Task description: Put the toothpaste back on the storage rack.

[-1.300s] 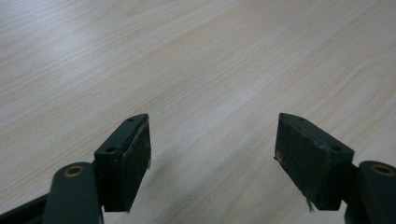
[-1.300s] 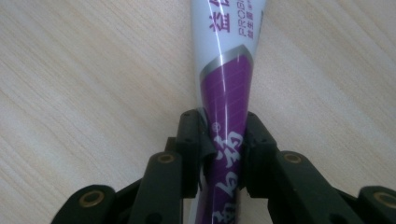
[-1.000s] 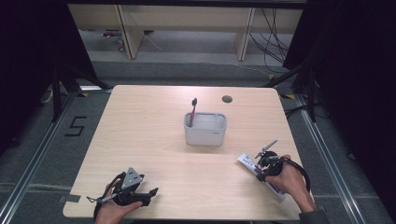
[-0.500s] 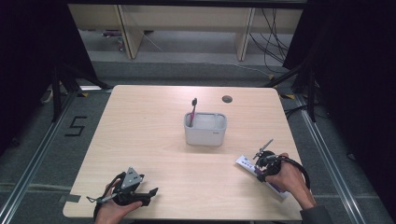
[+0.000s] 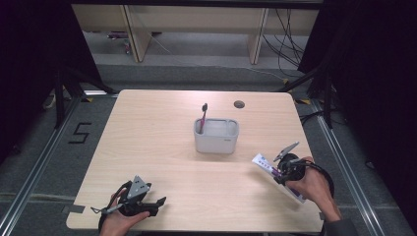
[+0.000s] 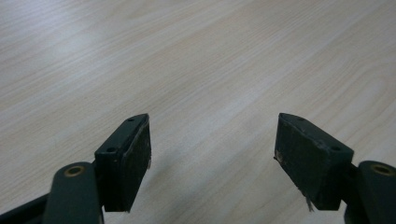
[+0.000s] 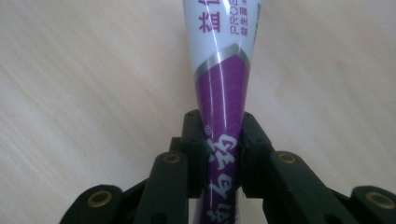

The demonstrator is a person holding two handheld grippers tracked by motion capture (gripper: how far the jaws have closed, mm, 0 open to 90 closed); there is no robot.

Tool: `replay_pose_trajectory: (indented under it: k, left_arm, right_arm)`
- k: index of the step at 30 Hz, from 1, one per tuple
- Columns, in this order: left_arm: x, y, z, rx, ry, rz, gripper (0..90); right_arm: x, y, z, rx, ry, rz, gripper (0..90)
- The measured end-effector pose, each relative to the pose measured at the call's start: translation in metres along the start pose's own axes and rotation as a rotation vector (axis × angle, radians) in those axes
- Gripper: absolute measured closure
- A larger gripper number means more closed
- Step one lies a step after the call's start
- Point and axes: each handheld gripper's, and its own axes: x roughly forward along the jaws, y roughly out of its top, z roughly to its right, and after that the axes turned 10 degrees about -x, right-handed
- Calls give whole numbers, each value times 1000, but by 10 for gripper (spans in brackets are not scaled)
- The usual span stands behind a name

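Note:
A white and purple toothpaste tube (image 5: 264, 163) lies low over the table's right front part, and my right gripper (image 5: 280, 173) is shut on it. In the right gripper view both jaws press the tube's (image 7: 223, 93) purple part, with its white end pointing away. A grey cup (image 5: 216, 136) stands mid-table with a dark-headed toothbrush (image 5: 202, 115) upright in its left side. My left gripper (image 5: 156, 202) rests at the front left edge, open. Its jaws stand wide apart over bare wood (image 6: 201, 70) in the left gripper view.
A small round hole (image 5: 239, 104) sits in the wooden table (image 5: 147, 128) near its far edge. Beyond the table are shelf legs and cables on a grey floor. Metal rails run along both sides.
The right gripper has shifted slightly left and forward with the tube. The left gripper has stayed still.

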Motion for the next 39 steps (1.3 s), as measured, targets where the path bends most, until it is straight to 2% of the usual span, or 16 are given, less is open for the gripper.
replay_pose_trajectory:
  k: [11,12,17,20,21,22,23,24,25,26,30,31,33,34,38,39]
  left_arm:
    - [0,0,-2,-3,8,-6,264]
    - [-1,0,-3,-1,12,-8,264]
    - [-2,1,-3,0,10,-16,264]
    - [-2,0,-4,-1,9,-14,262]
    - [-1,0,-5,1,16,-17,262]
    - [-1,0,-5,-1,16,-17,261]
    - [-1,0,-6,0,19,-13,261]
    - [-1,0,-6,-2,18,-9,260]
    - [-3,0,-6,2,19,-22,259]
    - [-3,0,-6,1,18,-15,259]
    - [-2,0,-7,-1,23,-21,241]
    - [-2,0,-7,0,23,-18,237]
    - [-1,0,-7,-1,30,-15,231]
    - [-2,0,-8,3,30,-20,224]
    - [-2,-1,-8,4,43,-18,213]
    - [-1,-1,-8,5,39,-16,213]
  right_arm:
    - [-22,3,8,99,-38,181,763]
    - [-22,4,10,88,-46,216,763]
    - [-31,12,16,89,-26,280,763]
    - [-33,17,18,88,-38,337,763]
    - [-32,20,17,110,-40,367,763]
    - [-34,22,18,125,-12,362,763]
    - [-31,23,18,113,-40,408,763]
    - [-34,25,22,81,-27,398,763]
    - [-31,27,21,94,-29,430,762]
    - [-34,29,23,92,-21,415,763]
    - [-34,39,25,115,-21,472,763]
    - [-37,40,25,123,-6,459,763]
    - [-35,45,24,118,-19,495,763]
    - [-38,48,24,113,0,472,763]
    - [-39,58,25,107,3,534,762]
    - [-41,60,25,111,18,518,762]
